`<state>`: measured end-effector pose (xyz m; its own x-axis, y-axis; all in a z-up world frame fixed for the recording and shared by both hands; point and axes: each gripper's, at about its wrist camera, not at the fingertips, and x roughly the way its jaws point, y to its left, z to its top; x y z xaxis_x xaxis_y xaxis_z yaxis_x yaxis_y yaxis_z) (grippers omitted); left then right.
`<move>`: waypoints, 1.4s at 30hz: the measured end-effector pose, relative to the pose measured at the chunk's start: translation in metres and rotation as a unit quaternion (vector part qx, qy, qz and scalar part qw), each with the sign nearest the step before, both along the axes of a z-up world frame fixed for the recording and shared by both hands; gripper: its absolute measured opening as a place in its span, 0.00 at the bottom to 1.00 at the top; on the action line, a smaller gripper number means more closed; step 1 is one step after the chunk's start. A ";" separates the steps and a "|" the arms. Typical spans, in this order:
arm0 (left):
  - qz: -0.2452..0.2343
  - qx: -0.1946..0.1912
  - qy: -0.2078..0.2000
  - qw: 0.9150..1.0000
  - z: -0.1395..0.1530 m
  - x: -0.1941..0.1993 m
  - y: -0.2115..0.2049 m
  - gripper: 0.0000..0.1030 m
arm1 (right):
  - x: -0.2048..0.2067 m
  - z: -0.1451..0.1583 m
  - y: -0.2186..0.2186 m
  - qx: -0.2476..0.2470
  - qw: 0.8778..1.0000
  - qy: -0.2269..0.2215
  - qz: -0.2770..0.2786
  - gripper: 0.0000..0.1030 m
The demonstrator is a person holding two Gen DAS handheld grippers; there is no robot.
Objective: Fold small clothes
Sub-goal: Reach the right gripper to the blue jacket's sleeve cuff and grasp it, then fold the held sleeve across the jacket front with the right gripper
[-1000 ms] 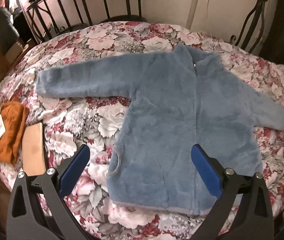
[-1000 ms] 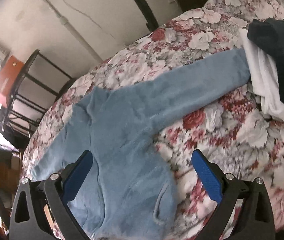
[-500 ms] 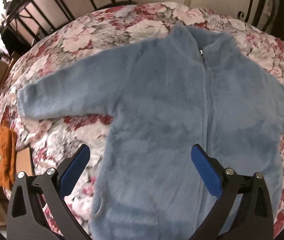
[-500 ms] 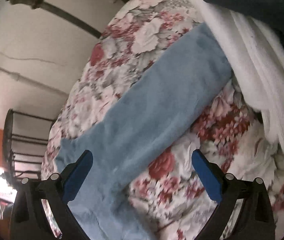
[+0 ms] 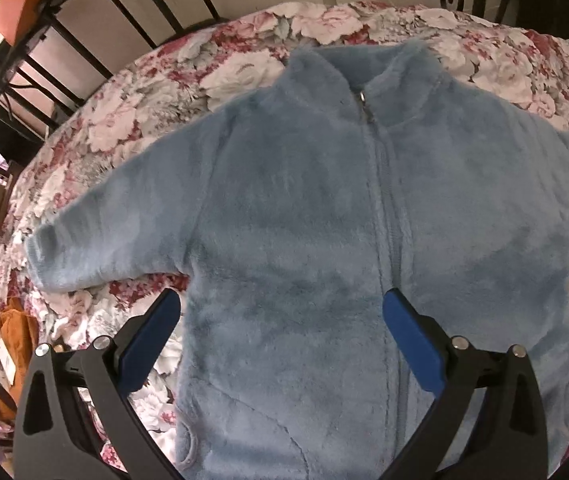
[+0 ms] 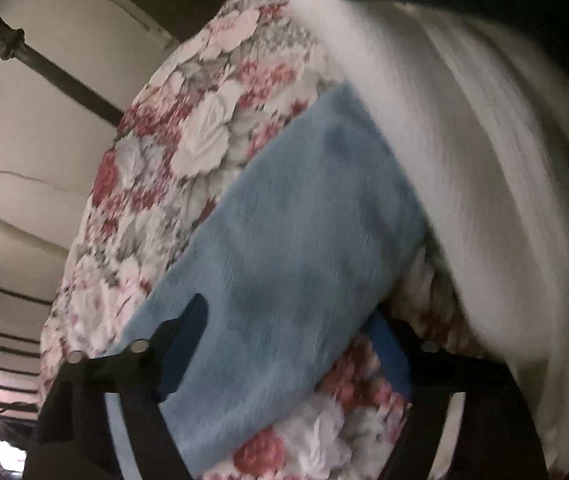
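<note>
Two grippers: our left gripper (image 5: pixel 280 332), jaws wide, hovers over the fluffy blue zip-up fleece jacket (image 5: pixel 324 240); our right gripper (image 6: pixel 288 344), jaws wide, straddles its sleeve (image 6: pixel 296 260) on the floral bedspread (image 6: pixel 188 148).

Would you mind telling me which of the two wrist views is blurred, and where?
Right wrist view: motion-smeared, worst on the white cloth, softer on the blue sleeve. Left wrist view: sharp on the jacket, with fisheye bending and overexposed glare at its left edge.
</note>
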<state>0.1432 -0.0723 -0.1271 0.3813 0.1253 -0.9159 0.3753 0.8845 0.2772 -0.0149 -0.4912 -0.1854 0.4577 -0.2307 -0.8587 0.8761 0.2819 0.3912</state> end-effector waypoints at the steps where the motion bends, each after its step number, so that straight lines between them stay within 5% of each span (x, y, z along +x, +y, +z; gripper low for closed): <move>1: 0.002 -0.001 0.004 1.000 -0.002 0.001 0.001 0.96 | 0.000 0.000 -0.003 -0.006 1.000 0.005 -0.002 0.69; 4: 0.012 -0.003 0.013 1.000 -0.005 0.005 0.004 0.96 | 0.000 -0.002 -0.011 -0.021 1.000 0.017 -0.010 0.60; 8: 0.019 -0.002 0.016 1.000 -0.008 0.007 0.007 0.96 | -0.005 0.005 -0.012 -0.018 1.000 0.001 -0.018 0.18; 9: 0.019 0.000 0.015 1.000 -0.009 0.007 0.007 0.96 | -0.008 0.010 -0.011 -0.009 1.000 -0.019 -0.019 0.15; 15: 0.021 0.020 0.003 1.000 -0.011 0.007 0.008 0.96 | -0.001 0.057 0.005 -0.054 0.996 -0.071 0.009 0.13; 21: 0.036 0.009 -0.001 0.999 -0.001 0.011 0.016 0.96 | 0.015 0.084 0.026 -0.044 0.993 -0.104 0.040 0.10; 32: 0.070 -0.041 -0.005 0.997 0.028 0.019 0.044 0.96 | 0.061 0.120 0.098 -0.048 0.983 -0.122 0.127 0.10; 42: 0.098 -0.073 -0.009 0.993 0.047 0.027 0.082 0.96 | 0.104 0.137 0.184 -0.073 0.963 -0.118 0.233 0.10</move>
